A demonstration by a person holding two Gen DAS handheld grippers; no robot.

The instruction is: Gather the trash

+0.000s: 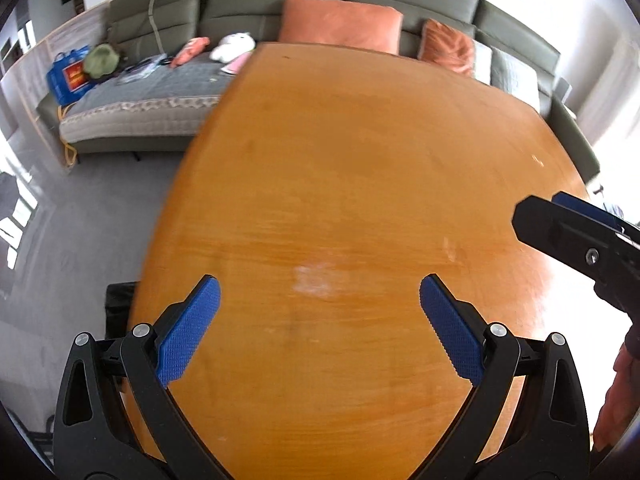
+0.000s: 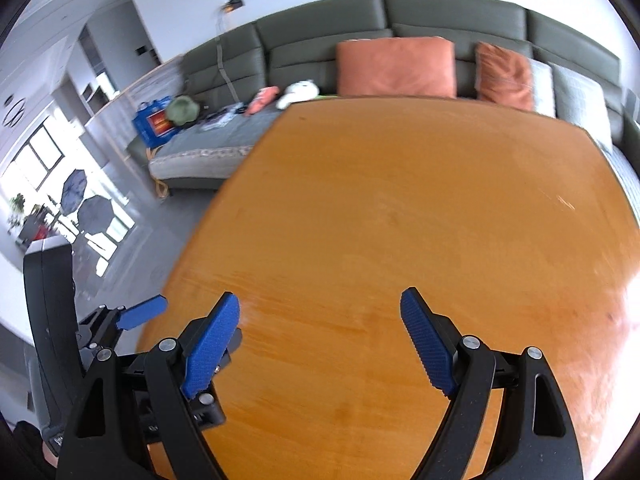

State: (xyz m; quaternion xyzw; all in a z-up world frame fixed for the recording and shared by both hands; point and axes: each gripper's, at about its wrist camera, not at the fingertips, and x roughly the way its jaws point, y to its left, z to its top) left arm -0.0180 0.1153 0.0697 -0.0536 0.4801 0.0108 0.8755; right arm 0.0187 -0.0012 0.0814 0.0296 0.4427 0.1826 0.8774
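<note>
No trash shows in either view. My left gripper point(image 1: 320, 292) is open and empty, held over the near part of an orange wooden table point(image 1: 360, 160). My right gripper point(image 2: 320, 304) is open and empty over the same table point(image 2: 400, 200). The right gripper also shows at the right edge of the left wrist view point(image 1: 536, 216). The left gripper's blue fingertip point(image 2: 146, 310) shows at the lower left of the right wrist view.
A grey-green sofa point(image 1: 264, 4) stands behind the table with orange cushions point(image 1: 340, 24), soft toys point(image 1: 232, 46) and a blue bag point(image 1: 68, 76). The table's left edge drops to a grey floor point(image 1: 92, 208). A whitish smudge point(image 1: 316, 280) marks the tabletop.
</note>
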